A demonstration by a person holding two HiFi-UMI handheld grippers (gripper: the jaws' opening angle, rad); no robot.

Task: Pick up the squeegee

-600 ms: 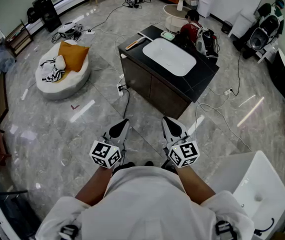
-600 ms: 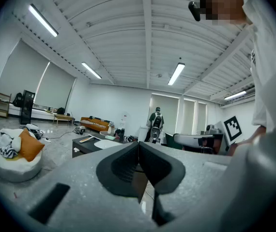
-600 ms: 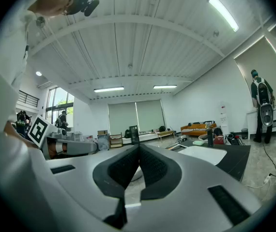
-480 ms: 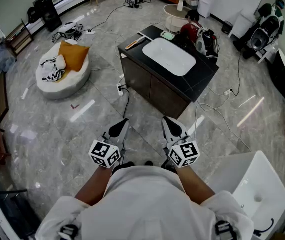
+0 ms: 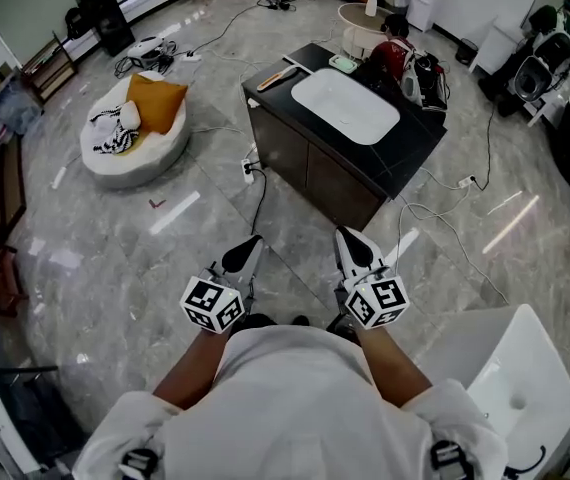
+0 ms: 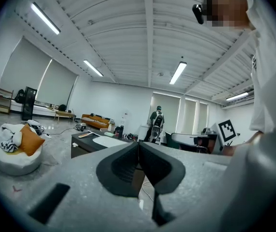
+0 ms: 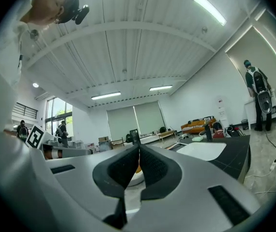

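Close at the person's right stands a white chair (image 5: 510, 368). Ahead lies bare marble floor (image 5: 115, 258). A black cable (image 5: 258, 203) runs across it from a white power strip (image 5: 248, 166) at the near left corner of a dark cabinet (image 5: 320, 173), and more cables (image 5: 435, 218) loop over the floor to the cabinet's right. Off to the left, well apart from the cabinet, sits a round white floor cushion (image 5: 125, 153) with an orange pillow (image 5: 155, 103) on it.

The cabinet's black tabletop (image 5: 405, 148) carries a white basin (image 5: 345, 106). The squeegee (image 5: 277, 78), a long tool with an orange handle, lies at the far left corner of the tabletop, beside the basin and apart from it. A small green item (image 5: 342, 64) and a red bag (image 5: 390, 60) sit along the far edge.

The floor straight ahead to the cabinet's near face is open apart from the cable.

The left claw (image 5: 250, 241) and right claw (image 5: 345, 234) are held close to the body, level, side by side. Each is pressed together with nothing between the pads, far short of the squeegee.
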